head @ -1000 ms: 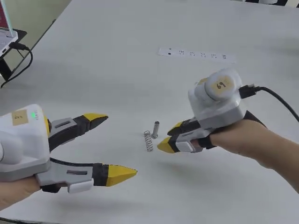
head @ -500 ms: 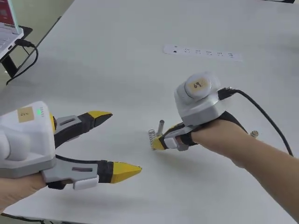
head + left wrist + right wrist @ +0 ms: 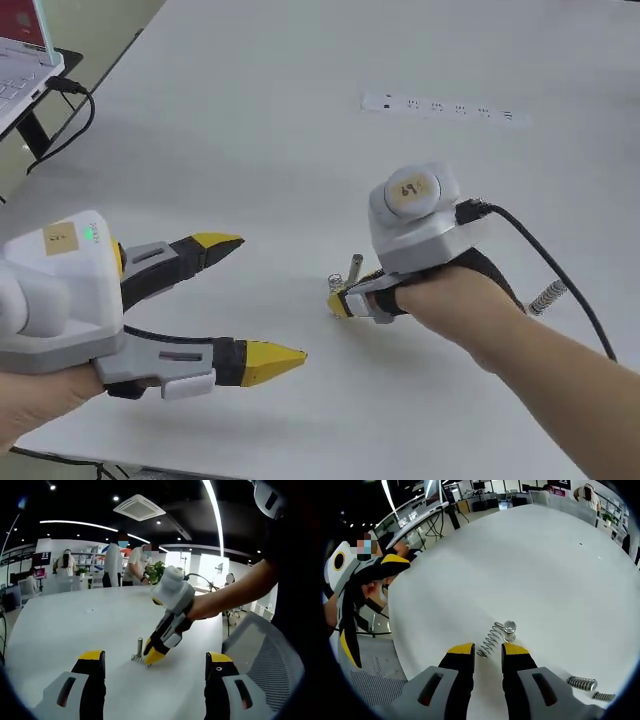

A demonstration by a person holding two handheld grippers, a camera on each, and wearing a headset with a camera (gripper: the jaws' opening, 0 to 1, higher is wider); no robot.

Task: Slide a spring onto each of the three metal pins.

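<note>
The left claw (image 3: 268,297) hangs released as before, its jaws spread wide, with the work ahead and to its right. There the pin (image 3: 355,268) stands upright on the worktop (image 3: 250,150), and the spring (image 3: 492,637) lies slanted just beside it. The right claw (image 3: 487,652), a second ago short of the spring, has closed in. Its jaws are narrowed to a slim gap but still apart, and they now flank the spring's near end. Whether either tip touches the coil is unclear, and in the head view the claw covers most of it. A spare spring (image 3: 582,683) lies back and right of that claw, with a further coil (image 3: 604,696) blurred near the edge.
</note>
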